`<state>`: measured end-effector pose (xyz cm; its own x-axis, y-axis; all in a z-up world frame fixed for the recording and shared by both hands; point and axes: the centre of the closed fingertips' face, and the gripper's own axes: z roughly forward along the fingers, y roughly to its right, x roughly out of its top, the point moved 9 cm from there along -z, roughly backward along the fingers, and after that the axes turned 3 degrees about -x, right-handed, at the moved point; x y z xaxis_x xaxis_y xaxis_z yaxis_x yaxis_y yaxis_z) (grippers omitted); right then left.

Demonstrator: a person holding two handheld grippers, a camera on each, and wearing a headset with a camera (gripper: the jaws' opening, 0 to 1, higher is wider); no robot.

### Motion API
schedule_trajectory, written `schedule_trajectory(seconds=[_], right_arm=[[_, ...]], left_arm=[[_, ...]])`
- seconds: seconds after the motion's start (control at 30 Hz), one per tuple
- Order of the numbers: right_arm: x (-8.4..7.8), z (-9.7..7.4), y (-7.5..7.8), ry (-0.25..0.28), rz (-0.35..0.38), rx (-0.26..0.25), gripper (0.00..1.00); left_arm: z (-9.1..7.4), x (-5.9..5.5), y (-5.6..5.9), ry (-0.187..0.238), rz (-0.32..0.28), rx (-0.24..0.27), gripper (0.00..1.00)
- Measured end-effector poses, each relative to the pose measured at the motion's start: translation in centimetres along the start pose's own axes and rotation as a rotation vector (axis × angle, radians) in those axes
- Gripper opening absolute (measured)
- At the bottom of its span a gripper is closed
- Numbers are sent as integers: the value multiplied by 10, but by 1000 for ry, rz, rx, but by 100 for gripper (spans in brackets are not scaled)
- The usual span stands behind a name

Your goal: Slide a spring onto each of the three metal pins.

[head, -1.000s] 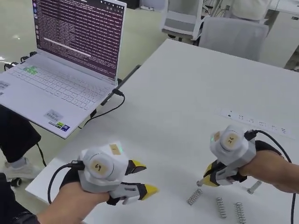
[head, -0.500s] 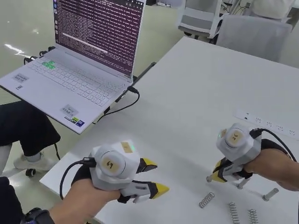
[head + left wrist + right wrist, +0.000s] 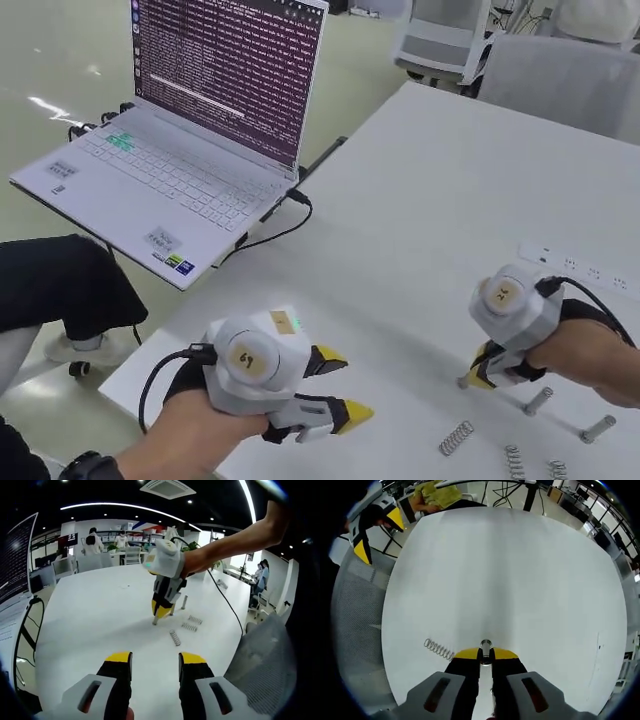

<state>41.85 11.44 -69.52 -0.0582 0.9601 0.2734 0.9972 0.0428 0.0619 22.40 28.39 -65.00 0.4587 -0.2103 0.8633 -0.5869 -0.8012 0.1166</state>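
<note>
My right gripper [image 3: 478, 377] is shut on a short metal pin [image 3: 464, 381] and holds it low over the white table [image 3: 430, 200]; its own view shows the pin [image 3: 485, 650] clamped between the yellow tips. Two more pins [image 3: 537, 401] [image 3: 597, 429] rest on the table just right of it. Three springs lie close by, one [image 3: 456, 437] below the held pin and two [image 3: 514, 460] [image 3: 555, 468] at the frame's bottom edge. My left gripper [image 3: 342, 388] hovers open and empty over the table's near corner, its yellow-tipped fingers [image 3: 119, 659] apart, pointing toward the right gripper [image 3: 163, 611].
An open laptop [image 3: 180, 170] sits on a stand left of the table, with a black cable [image 3: 270, 235] running from it along the table edge. A white strip [image 3: 580, 268] lies at the right. Chairs [image 3: 440, 45] stand beyond the far edge.
The head camera has swung, shifting the whole picture. My right gripper keeps its grip on the pin and sits a little farther from the nearest spring. The left gripper stays open.
</note>
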Motion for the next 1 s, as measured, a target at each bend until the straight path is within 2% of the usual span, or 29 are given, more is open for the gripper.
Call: schedule_trajectory(seconds=[0.43, 1.0], right_arm=[[4, 5, 8, -40, -6, -16, 6], [8, 6, 14, -28, -12, -3, 7]], left_arm=[[-3, -3, -3, -1, -14, 7, 31], [-3, -4, -5, -3, -18, 9, 30]])
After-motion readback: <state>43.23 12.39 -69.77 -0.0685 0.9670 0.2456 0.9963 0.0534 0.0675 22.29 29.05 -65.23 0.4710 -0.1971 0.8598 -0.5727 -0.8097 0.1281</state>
